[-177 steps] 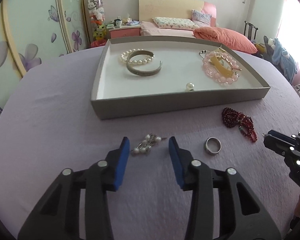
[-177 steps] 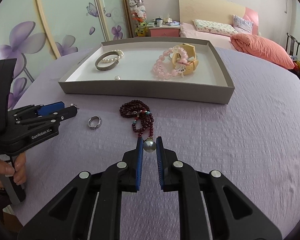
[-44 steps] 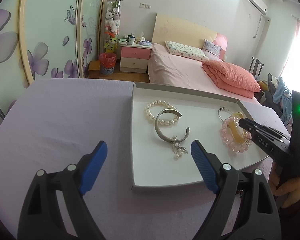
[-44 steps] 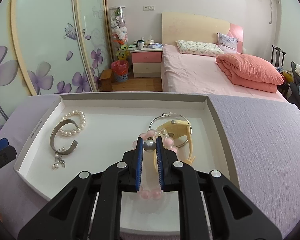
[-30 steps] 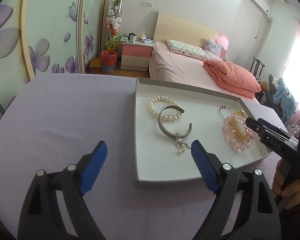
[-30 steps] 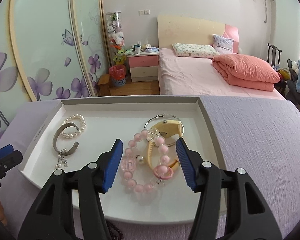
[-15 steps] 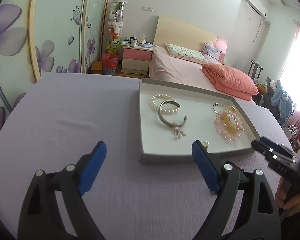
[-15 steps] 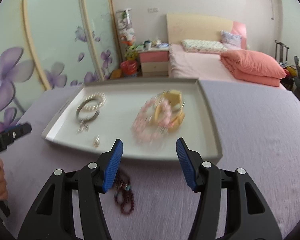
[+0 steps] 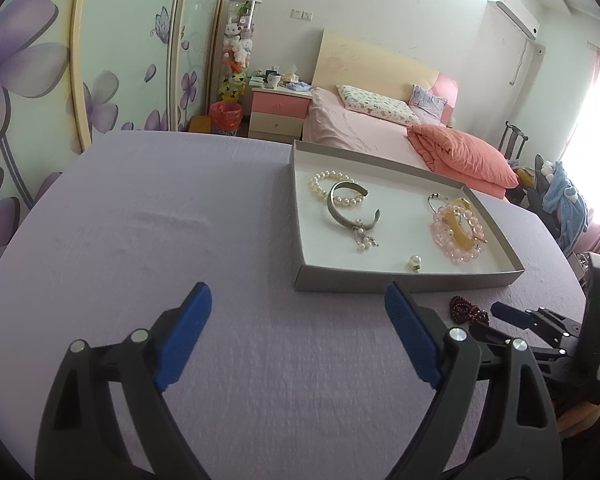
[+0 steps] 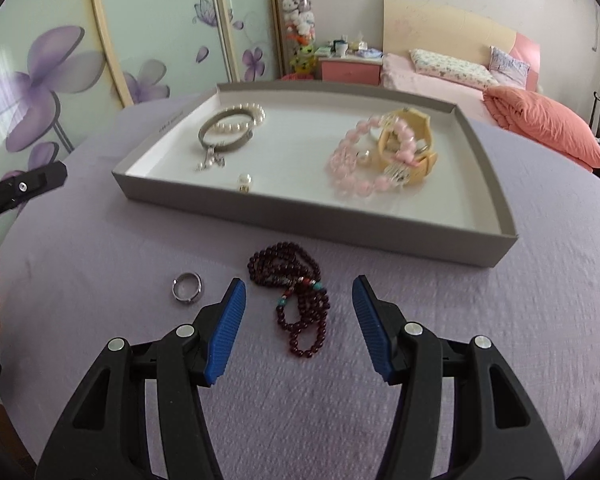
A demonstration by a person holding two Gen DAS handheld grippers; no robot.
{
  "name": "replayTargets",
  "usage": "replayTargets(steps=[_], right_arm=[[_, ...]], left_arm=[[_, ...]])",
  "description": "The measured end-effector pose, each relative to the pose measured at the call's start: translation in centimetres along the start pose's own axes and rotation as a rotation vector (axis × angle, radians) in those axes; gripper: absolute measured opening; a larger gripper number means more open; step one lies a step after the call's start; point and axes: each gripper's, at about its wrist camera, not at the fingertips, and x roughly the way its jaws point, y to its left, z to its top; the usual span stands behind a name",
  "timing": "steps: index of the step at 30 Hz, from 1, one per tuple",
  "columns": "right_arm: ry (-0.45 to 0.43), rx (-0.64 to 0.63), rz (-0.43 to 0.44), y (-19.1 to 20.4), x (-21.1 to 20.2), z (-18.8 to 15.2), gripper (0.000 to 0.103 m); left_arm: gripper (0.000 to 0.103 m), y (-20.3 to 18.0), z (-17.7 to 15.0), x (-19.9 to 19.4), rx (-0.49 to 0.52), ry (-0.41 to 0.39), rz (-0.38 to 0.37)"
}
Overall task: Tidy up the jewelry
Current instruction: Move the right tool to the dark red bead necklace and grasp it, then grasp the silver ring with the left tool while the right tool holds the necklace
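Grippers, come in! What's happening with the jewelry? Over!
Left gripper open, empty. Right gripper open above dark red bead necklace. Silver ring outside tray. Nothing blocking.

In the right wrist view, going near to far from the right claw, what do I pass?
Right claw → dark red bead necklace → near wall of the grey tray → loose pearl earring → silver cuff bangle → white pearl bracelet.
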Motion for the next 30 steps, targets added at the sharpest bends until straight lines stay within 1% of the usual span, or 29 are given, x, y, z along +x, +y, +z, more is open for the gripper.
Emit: replayTargets(steps=[4, 6, 10, 13, 15, 16, 19, 25, 30], right_arm=[[0.017, -0.019, -0.021, 0.2, 0.6, -0.2, 0.057], [0.017, -0.023, -0.026, 0.2, 0.6, -0.1, 0.054], [0.015, -0.027, -0.036, 0.2, 0.9, 0.3, 0.043], [0.015, -0.034, -0.036, 0.4, 1.1, 0.6, 0.037], [0.014, -0.044, -0.032, 0.6, 1.0, 0.6, 0.028], [0.013, -0.051, -0.031, 0.8, 1.0, 0.6, 0.020], [0.013, -0.051, -0.031, 1.0, 0.9, 0.6, 0.009], [0.012, -0.021, -0.039, 0.6, 0.5, 0.3, 0.008], [0.008, 0.030, -0.041, -0.7, -0.3, -0.3, 0.007]], left_arm=[[0.088, 0.2, -0.1, 0.0, -0.001, 0.002, 0.000], [0.088, 0.2, -0.2, 0.0, -0.001, 0.004, -0.001], [0.088, 0.2, -0.4, 0.3, 0.000, 0.013, -0.004], [0.088, 0.0, -0.5, 0.6, 0.002, 0.021, -0.006], [0.088, -0.1, -0.6, 0.8, 0.004, 0.029, -0.008], [0.088, -0.2, -0.7, 0.9, 0.004, 0.033, -0.010], [0.088, -0.7, -0.8, 1.1, 0.012, 0.041, -0.017], [0.088, -1.9, -1.5, 1.4, 0.045, 0.059, -0.029], [0.088, -3.1, -2.2, 1.8, 0.077, 0.085, -0.045]])
